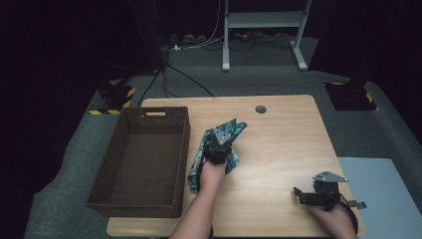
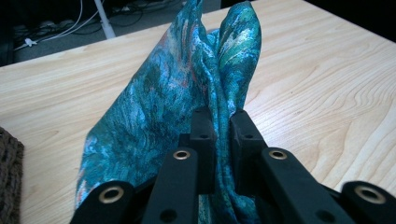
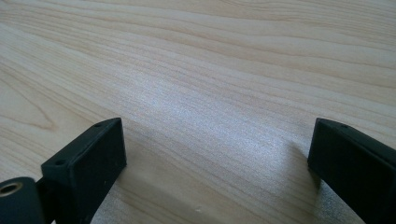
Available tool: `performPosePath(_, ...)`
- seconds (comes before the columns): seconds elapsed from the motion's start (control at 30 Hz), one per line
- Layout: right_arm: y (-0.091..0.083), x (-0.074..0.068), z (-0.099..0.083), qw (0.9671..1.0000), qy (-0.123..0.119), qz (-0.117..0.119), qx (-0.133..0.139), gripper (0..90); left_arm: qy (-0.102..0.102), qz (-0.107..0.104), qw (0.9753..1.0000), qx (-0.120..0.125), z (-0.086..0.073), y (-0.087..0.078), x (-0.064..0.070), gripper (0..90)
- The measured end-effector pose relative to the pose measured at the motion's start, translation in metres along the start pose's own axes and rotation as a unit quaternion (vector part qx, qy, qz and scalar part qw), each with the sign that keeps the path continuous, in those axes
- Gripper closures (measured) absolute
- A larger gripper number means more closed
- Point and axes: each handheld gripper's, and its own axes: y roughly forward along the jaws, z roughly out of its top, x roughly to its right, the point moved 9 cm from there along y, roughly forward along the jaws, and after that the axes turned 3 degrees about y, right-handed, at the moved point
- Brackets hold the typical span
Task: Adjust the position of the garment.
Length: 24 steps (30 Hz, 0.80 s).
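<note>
A: High view: the table (image 1: 278,149) is seen first, then the basket (image 1: 142,164) at its left; is anything held in the basket?

B: Nothing is seen in it; the cloth (image 2: 187,98) is pinched between the closed jaws of the left gripper (image 2: 218,119), just right of the basket.

A: And the step?

B: A carry is judged; a lift over the rim is called for next; the right gripper (image 3: 217,149) is held spread wide, idle above bare wood.
</note>
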Motion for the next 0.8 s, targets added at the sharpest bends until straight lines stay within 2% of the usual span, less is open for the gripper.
performPosePath(0.43, 0.0, 0.0, 0.0, 1.0, 0.0, 0.0, 0.0, 4.1, -0.005, 0.0, 0.9996, 0.029, 0.012, -0.018, -0.005, 82.0)
performPosePath(0.8, 0.0, 0.0, 0.0, 1.0, 0.001, -0.001, 0.0, 4.2, -0.013, -0.006, 0.9978, 0.064, 0.027, -0.035, -0.007, 82.4)
